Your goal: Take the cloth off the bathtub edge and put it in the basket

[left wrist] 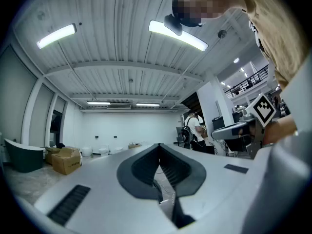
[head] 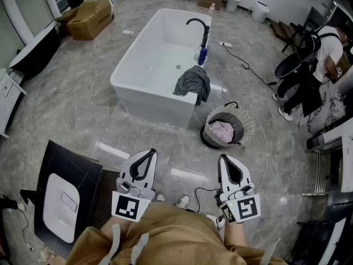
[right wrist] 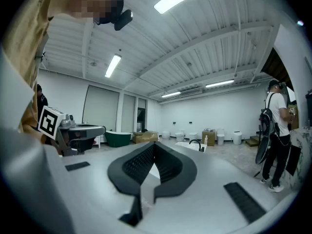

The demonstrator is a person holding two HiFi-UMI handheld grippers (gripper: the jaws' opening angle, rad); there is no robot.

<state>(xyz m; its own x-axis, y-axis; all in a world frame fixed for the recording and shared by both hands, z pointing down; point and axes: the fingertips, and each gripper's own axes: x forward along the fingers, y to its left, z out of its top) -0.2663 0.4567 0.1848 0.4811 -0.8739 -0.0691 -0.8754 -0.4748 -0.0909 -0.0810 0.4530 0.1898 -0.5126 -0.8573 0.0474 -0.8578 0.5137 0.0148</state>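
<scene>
Both tools sit right under my chin, left tool (head: 148,152) and right tool (head: 227,159), each with its jaws pinched together on nothing. Grey cloth (head: 193,83) hangs over the bathtub (head: 154,106) rim, well off at 12 o'clock, with the basket (head: 245,120) on the floor at its 5 o'clock. My worries: a thin cable (head: 264,145) curls past the basket, easy to snag a foot on. A sloppy pull could knock the blue bottle (head: 202,56) standing near the cloth. Pinch only a thin fold and it probably slips.
</scene>
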